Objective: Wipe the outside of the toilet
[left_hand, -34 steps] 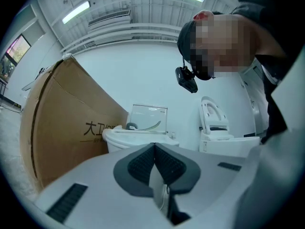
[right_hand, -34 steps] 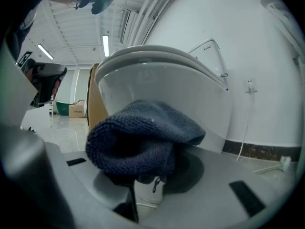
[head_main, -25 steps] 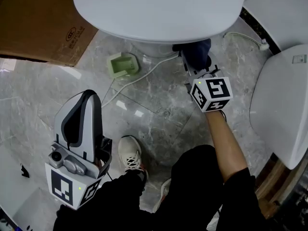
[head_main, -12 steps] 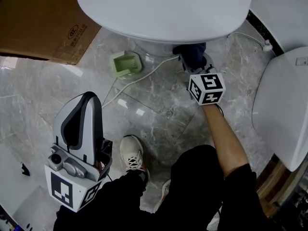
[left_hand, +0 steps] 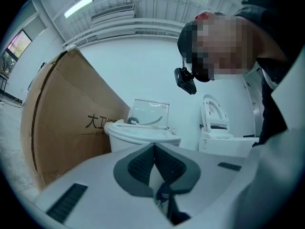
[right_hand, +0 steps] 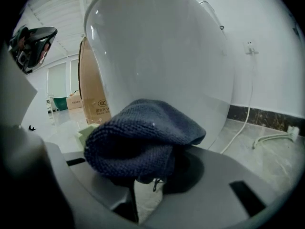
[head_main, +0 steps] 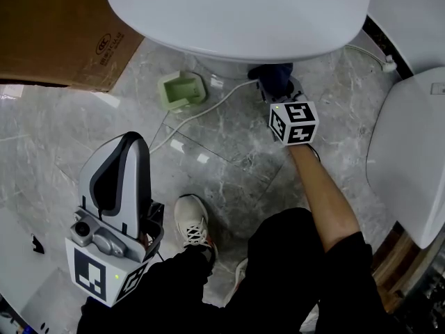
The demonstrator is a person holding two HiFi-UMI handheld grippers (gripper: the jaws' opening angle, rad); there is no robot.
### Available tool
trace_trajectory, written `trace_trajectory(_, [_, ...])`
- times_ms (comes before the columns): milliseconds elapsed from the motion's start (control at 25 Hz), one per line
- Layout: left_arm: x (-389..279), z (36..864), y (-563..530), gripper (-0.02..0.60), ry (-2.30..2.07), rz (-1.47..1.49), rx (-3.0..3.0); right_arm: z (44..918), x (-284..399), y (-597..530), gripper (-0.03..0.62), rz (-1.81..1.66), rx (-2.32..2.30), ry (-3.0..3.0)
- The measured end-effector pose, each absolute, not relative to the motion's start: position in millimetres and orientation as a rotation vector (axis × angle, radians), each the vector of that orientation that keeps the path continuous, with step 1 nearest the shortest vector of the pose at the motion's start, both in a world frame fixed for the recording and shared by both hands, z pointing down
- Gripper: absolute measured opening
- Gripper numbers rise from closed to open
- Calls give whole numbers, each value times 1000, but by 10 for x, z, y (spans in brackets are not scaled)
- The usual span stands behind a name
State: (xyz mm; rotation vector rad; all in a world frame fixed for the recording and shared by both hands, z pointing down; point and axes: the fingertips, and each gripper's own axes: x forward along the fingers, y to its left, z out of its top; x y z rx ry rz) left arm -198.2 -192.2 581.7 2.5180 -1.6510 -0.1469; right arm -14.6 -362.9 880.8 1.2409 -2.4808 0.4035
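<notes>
The white toilet (head_main: pixel 236 12) fills the top of the head view, and its bowl (right_hand: pixel 157 56) looms close in the right gripper view. My right gripper (head_main: pixel 277 89) reaches under the bowl's rim, shut on a dark blue knitted cloth (head_main: pixel 272 75) (right_hand: pixel 143 137) that lies against the bowl's lower outside. My left gripper (head_main: pixel 122 152) hangs at the lower left beside my leg, jaws shut together with nothing between them (left_hand: pixel 153 159), pointing away from the toilet.
A brown cardboard box (head_main: pixel 55 33) stands at the upper left. A green holder (head_main: pixel 181 91) and a white cable (head_main: pixel 201 110) lie on the marble floor by the toilet's base. Another white toilet lid (head_main: pixel 410 152) sits at the right. My shoe (head_main: pixel 191 225) is below.
My right gripper has slid with the cloth a little up and left along the bowl's base. The left gripper has stayed put.
</notes>
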Motion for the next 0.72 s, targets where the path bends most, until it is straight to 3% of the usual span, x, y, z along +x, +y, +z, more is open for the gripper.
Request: trace_trajectory(720, [-1979, 5744, -1832, 11, -1669, -160, 2518, 9297, -137, -3647, 101, 505, 1159, -2296])
